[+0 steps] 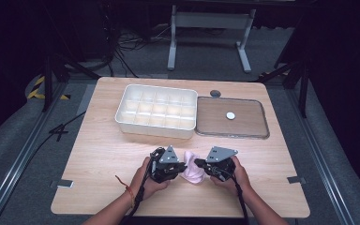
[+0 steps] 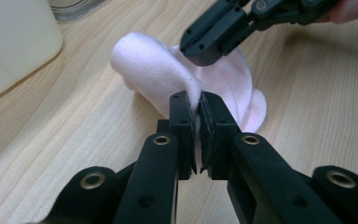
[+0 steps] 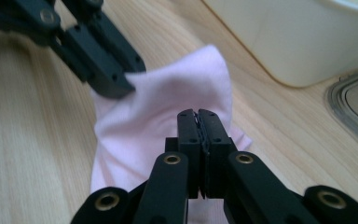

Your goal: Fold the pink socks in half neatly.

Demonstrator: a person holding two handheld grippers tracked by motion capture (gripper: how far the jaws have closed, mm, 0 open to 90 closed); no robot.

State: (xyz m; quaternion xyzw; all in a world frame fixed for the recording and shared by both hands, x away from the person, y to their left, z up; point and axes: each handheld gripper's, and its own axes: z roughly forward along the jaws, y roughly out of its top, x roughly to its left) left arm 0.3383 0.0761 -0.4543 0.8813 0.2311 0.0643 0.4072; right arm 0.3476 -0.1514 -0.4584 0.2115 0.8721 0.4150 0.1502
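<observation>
**Both jaws clamped on the pink cloth**

The left gripper (image 2: 196,105) has its jaws pressed together on a fold of the small soft pink cloth (image 2: 158,70). The right gripper (image 3: 198,116) pinches the opposite edge. The cloth lies between them, on the wooden counter (image 1: 103,154), equally near both hands.

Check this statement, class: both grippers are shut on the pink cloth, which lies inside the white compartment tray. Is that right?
Not quite. Both the left gripper and the right gripper are shut on the pink cloth, but the high view shows it on the bare table, in front of the white compartment tray, not inside it.
</observation>
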